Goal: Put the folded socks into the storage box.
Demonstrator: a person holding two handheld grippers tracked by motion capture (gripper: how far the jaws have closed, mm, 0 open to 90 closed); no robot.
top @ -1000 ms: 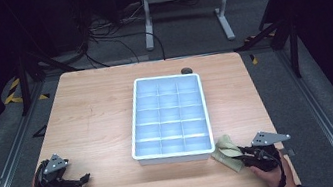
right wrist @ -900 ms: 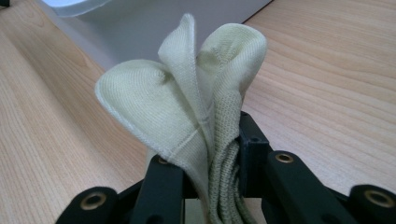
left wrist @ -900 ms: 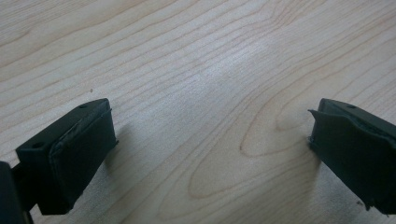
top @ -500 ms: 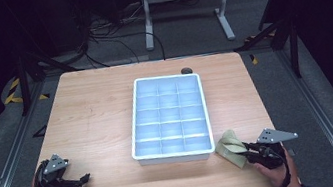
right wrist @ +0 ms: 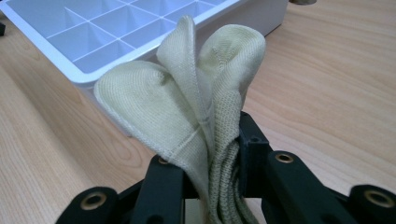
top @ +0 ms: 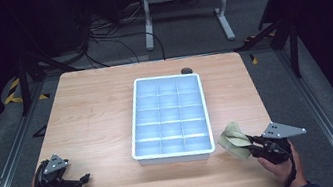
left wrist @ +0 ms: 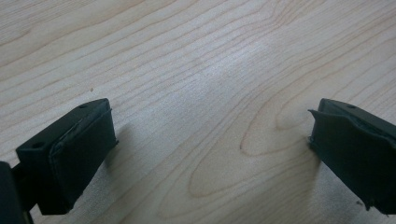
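Right claw (right wrist: 212, 154) clamped on folded pale-yellow knit cloth (right wrist: 187, 98), lifting; next, over to white compartmented plastic tray (top: 168, 116). Left claw (left wrist: 210, 154) agape on wooden tabletop (left wrist: 196, 70).

The lower part of the folded cloth (right wrist: 196, 107) is hidden between the jaws. At the tray's (top: 135, 128) one o'clock, a small dark object (top: 185, 70) is too small to identify.

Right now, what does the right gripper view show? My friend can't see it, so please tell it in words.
The right gripper has its black jaws shut on a folded pale yellow-green knitted cloth, which sticks up like petals. Behind the cloth sits a white tray with square compartments on a light wooden table.
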